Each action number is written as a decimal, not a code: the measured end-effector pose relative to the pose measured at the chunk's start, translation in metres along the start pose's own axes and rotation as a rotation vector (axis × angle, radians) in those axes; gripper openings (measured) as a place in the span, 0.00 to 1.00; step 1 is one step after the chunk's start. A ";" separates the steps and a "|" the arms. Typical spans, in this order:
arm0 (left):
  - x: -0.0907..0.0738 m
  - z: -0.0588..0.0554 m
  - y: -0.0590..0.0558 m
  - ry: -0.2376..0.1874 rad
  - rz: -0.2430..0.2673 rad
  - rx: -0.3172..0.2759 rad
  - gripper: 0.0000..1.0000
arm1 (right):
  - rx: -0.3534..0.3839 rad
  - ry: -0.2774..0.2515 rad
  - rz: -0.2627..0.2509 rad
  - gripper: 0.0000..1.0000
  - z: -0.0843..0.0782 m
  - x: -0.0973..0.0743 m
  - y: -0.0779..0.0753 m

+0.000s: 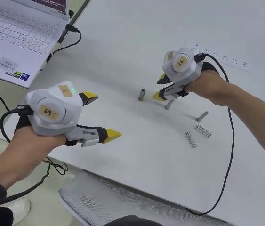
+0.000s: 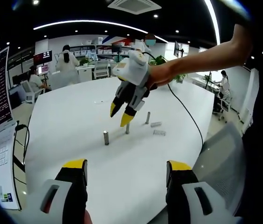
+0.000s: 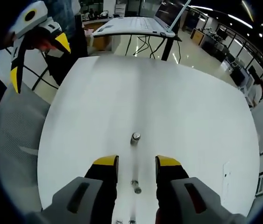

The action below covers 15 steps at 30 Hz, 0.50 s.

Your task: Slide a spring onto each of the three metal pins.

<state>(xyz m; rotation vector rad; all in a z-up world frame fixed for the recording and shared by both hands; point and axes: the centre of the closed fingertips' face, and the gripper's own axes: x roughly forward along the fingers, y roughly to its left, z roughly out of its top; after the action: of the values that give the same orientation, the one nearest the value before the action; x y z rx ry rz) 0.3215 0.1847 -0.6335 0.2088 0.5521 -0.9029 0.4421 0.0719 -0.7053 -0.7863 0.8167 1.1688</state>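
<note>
**Head view.** The left claw [image 1: 100,117] hangs over the near edge of the white surface [image 1: 123,42]. Its jaws are spread wide with nothing between them. The right claw [image 1: 160,88] is over the middle of the surface, jaws parted and empty, tips pointing down.

Just to the left of the right claw stands the sprung pin [image 1: 141,94], with a coil round its shaft. The bare pin [image 1: 169,104] stands just beside the right claw's lower tip. The third pin [image 1: 201,116], also without a coil, is a little further right. The loose springs [image 1: 203,131] lie flat near the third pin, close together but not touching. A laptop [image 1: 14,33] sits at the far left corner.

**Left gripper view.** The left claw [image 2: 127,165] is wide apart and empty above the surface [image 2: 75,107]. Across from it, the right claw [image 2: 120,115] points down with its jaws parted, and one tip is just above the bare pin [image 2: 127,128]. The sprung pin [image 2: 106,137] is nearer the camera. The third pin [image 2: 147,117] stands upright beyond it, with the loose springs [image 2: 159,133] beside it.

**Right gripper view.** The right claw [image 3: 137,162] is parted by a narrow gap and pinches nothing. The bare pin [image 3: 136,189] shows end-on in that gap, low down. The sprung pin [image 3: 135,137] is just ahead of the tips. The left claw [image 3: 39,60] is at the upper left, spread open. The laptop [image 3: 131,25] is at the far edge of the surface [image 3: 168,102].
</note>
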 end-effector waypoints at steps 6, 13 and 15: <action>0.002 0.004 -0.002 -0.005 -0.004 0.003 0.65 | 0.067 -0.035 -0.039 0.30 -0.011 -0.019 0.002; 0.005 0.008 -0.003 -0.012 -0.007 0.008 0.65 | 0.142 -0.073 -0.085 0.32 -0.025 -0.039 0.004; 0.005 0.009 -0.003 -0.013 -0.007 0.010 0.65 | 0.166 -0.093 -0.095 0.32 -0.027 -0.044 0.004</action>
<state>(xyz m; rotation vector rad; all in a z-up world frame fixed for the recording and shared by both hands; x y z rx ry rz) 0.3249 0.1754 -0.6284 0.2105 0.5370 -0.9138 0.4260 0.0295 -0.6806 -0.6228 0.7801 1.0310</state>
